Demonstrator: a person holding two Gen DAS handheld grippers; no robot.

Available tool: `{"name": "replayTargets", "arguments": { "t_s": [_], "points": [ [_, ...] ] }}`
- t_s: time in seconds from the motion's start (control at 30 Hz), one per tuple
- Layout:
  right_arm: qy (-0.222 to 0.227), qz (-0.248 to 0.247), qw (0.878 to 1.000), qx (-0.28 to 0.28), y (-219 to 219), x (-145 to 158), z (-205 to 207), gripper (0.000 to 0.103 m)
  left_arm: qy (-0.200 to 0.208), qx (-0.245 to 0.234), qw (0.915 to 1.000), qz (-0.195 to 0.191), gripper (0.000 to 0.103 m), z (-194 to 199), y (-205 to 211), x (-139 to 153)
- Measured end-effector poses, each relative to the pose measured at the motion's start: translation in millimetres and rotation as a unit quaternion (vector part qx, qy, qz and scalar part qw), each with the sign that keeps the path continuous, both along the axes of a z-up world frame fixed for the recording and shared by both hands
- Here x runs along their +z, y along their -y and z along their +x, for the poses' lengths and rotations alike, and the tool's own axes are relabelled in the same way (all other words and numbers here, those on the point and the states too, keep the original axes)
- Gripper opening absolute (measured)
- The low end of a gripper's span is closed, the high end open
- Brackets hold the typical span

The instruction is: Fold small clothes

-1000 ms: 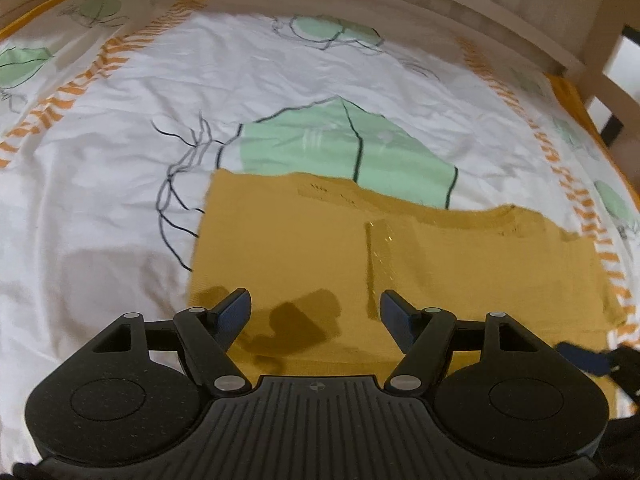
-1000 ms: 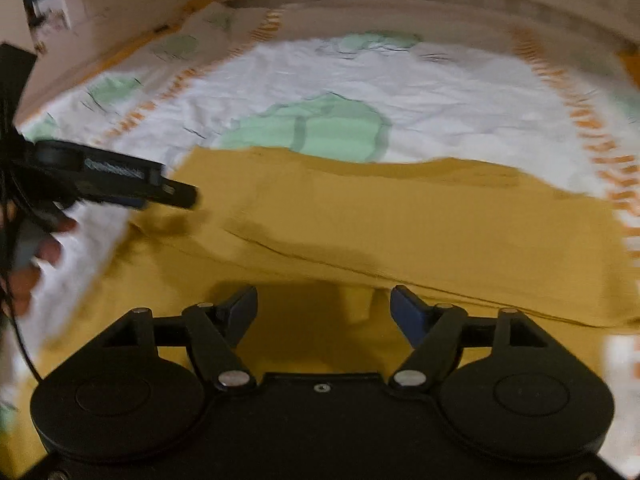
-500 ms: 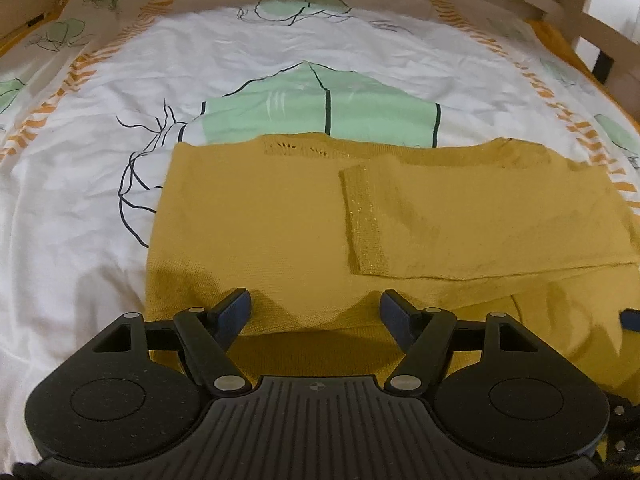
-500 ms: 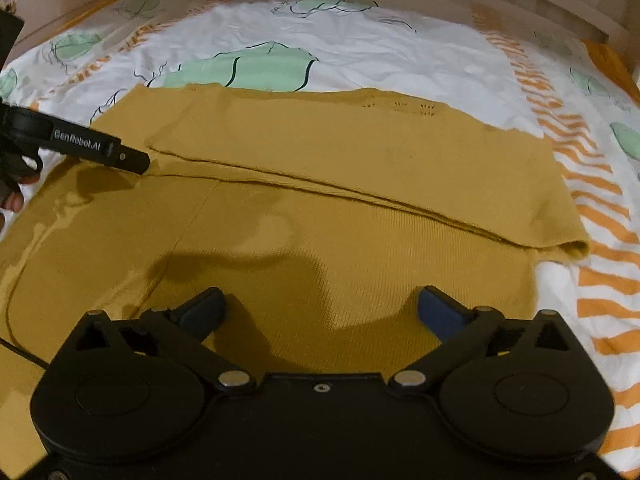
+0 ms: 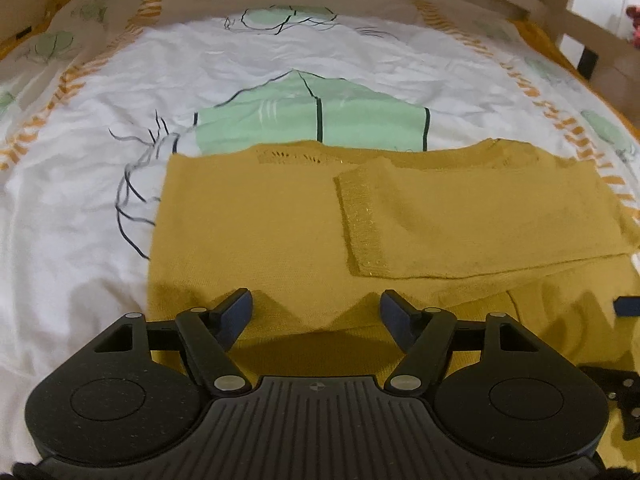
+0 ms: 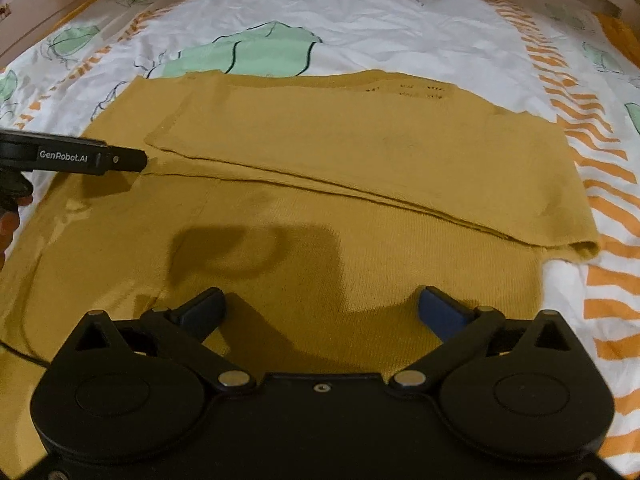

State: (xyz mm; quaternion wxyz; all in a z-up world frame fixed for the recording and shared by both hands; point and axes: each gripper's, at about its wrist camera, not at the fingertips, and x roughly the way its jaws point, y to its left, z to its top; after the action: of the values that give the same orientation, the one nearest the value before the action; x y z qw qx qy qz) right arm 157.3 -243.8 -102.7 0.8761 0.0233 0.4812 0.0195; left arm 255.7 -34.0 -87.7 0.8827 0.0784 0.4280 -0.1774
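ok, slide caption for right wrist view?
Open right gripper poised over mustard sweater, sleeve folded across, on patterned bedsheet.

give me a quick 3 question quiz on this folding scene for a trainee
1. True or false: the right gripper is clamped on the mustard sweater.
2. Which part lies folded across the sweater's body: A) a sleeve B) a hood C) a belt?
3. What does the sweater lie on?

Key
1. False: its jaws have just been opening and now stand wide, with cloth below them but nothing pinched.
2. A.
3. A white bedsheet printed with green shapes and orange stripes.
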Motion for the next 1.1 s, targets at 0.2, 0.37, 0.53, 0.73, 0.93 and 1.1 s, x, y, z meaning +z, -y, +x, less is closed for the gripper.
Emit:
{"name": "replayTargets", "arguments": {
  "t_s": [0.2, 0.37, 0.53, 0.73, 0.93, 1.1],
  "points": [
    [0.010, 0.054, 0.998, -0.018, 17, 17, 1, 0.102, 0.016, -0.010, 0.9998, -0.008, 0.069, 8, 15, 25],
    [0.033, 0.085, 0.994, -0.055, 37, 33, -1, 0.102, -0.032, -0.002, 0.9985, -0.044, 0.056, 28, 30, 20],
    [0.066, 0.106, 0.988, -0.086, 57, 50, -3, 0.102, -0.093, 0.031, 0.9930, -0.065, 0.047, 50, 31, 1],
    [0.098, 0.114, 0.982, -0.111, 78, 66, -5, 0.102, -0.098, 0.066, 0.9894, -0.084, 0.025, 56, 28, -4],
    [0.120, 0.121, 0.973, -0.154, 107, 76, -9, 0.102, -0.081, 0.053, 0.9910, -0.092, 0.006, 48, 42, 18],
    [0.138, 0.128, 0.960, -0.205, 141, 82, -16, 0.102, -0.038, 0.032, 0.9909, -0.125, 0.006, 32, 49, 70]
  ]
}}
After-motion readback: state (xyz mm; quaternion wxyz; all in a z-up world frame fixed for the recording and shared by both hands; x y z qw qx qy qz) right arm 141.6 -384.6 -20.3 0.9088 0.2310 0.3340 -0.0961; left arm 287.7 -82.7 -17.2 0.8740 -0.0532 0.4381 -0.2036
